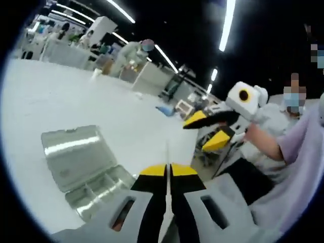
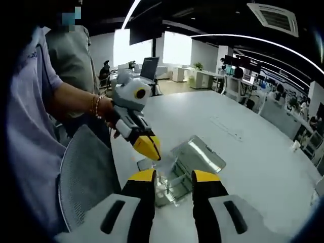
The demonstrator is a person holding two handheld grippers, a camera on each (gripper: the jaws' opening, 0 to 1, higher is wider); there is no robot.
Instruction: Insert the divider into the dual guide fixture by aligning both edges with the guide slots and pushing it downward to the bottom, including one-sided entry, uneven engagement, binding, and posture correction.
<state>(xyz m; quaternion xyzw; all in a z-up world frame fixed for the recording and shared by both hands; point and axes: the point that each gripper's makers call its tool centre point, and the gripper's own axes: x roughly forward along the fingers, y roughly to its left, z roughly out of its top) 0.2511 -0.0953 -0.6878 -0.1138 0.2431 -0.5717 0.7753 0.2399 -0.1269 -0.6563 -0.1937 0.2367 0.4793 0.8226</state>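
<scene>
Divider [image 1: 167, 151] showed in the left gripper view as a thin pale sheet seen edge-on, pinched between the yellow-tipped jaws of the left tool [image 1: 167, 169], which were pressed together on it. It was held above the fixture and just to its right, not yet in the slots. The fixture [image 1: 96, 190], a clear compartmented case, lay on the white surface [image 1: 76, 101] with its lid [image 1: 73, 154] swung open and lying flat on the side away from the tool.

The right tool [image 1: 205, 130] hung beyond the fixture's right side, off the edge of the surface, its two jaws spread with nothing between them.

In the right gripper view those jaws rose apart from the bottom, either side of the fixture's near corner. The left tool was just above and left of the fixture, held by a hand [image 2: 112, 117] wearing a bracelet. A grey mesh chair [image 2: 83, 177] stood to the left of the fixture, off the surface.
</scene>
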